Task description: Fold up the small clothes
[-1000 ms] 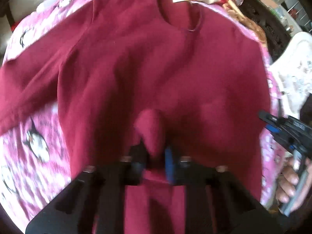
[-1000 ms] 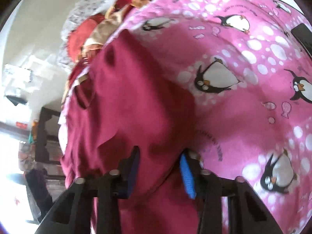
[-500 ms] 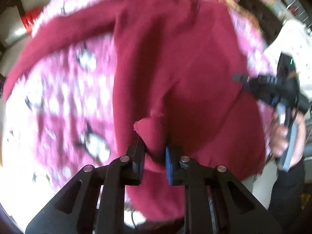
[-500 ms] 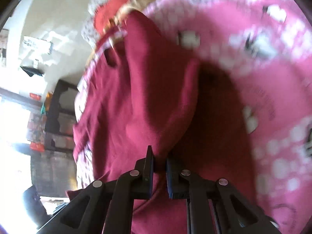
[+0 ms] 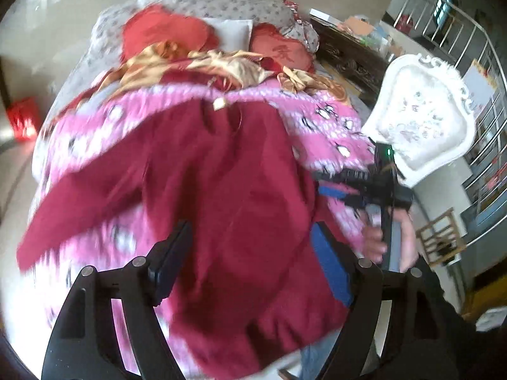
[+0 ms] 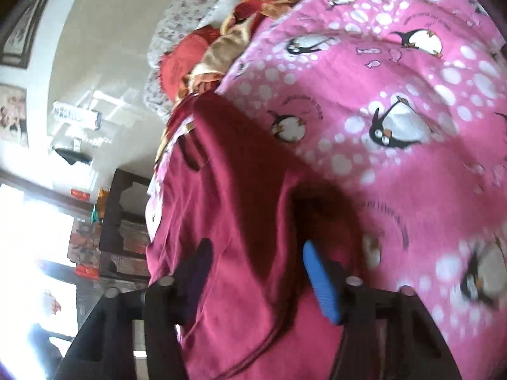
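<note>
Shirt (image 5: 228,196) lies on pink blanket (image 6: 412,79) at bed's near edge, hem overhanging. Soft, light, limp knit; bunches easily, no slip. Best hold: hem corners or sleeve cuff. Left gripper (image 5: 250,253) fingers spread wide, holding nothing; right gripper (image 6: 256,272) likewise spread over cloth.

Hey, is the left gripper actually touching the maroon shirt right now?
Cannot tell. In the left wrist view the left gripper is wide open with the maroon shirt between its fingers; blur hides any contact.

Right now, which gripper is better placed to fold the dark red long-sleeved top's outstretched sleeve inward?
Left gripper, probably: open, and the dark red long-sleeved top's sleeve stretches out on its side. Right gripper sits at the opposite edge.
</note>
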